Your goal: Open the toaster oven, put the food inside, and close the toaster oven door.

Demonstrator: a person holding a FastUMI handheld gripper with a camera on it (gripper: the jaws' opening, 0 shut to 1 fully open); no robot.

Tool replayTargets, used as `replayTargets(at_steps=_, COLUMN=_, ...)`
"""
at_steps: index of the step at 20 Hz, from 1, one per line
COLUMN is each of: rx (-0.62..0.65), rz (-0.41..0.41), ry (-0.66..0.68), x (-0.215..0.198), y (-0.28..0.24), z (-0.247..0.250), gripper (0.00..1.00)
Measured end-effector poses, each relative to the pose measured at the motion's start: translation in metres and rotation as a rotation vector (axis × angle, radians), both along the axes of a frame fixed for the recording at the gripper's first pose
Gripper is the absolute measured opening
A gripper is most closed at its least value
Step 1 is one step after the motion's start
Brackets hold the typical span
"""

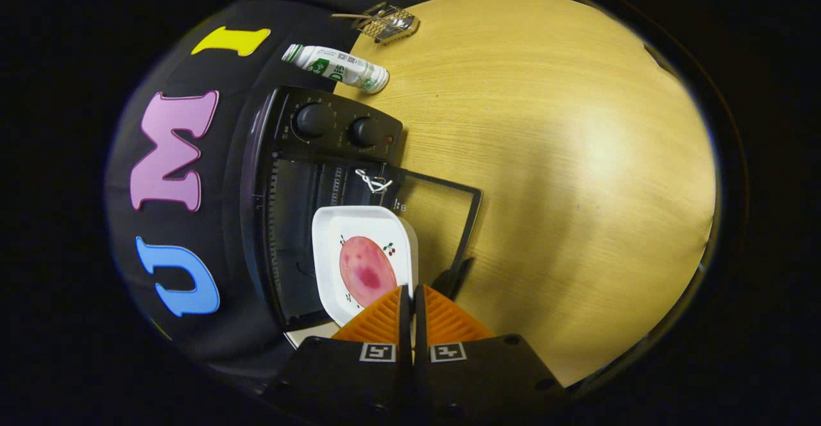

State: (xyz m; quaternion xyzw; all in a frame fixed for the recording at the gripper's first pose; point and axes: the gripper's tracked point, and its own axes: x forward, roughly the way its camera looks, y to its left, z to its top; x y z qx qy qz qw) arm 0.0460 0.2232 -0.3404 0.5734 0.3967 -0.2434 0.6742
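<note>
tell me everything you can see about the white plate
The white plate is a squarish dish with rounded corners and a raised rim, glossy like ceramic or melamine, with small cherry prints. A round pink slice of food lies on it. The gripper is pinched shut on its near edge, holding it at the mouth of the open toaster oven, over the lowered glass door.

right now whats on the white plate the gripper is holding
A pink slice of food lies on the white plate. The gripper is shut on the plate's near rim, covering it.
</note>
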Motion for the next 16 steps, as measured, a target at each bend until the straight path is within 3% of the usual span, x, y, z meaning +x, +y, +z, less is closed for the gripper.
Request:
replayTargets(at_steps=6, rx=0.017, rz=-0.166, ry=0.012, x=0.057, y=0.018, z=-0.012, gripper=0.05)
replayTargets(at_steps=12, rx=-0.004, rz=-0.228, ry=0.012, x=0.092, y=0.022, z=-0.018, gripper=0.05)
replayTargets(at_steps=16, rx=0.026, rz=-0.225, ry=0.010, x=0.110, y=0.033, z=-0.024, gripper=0.05)
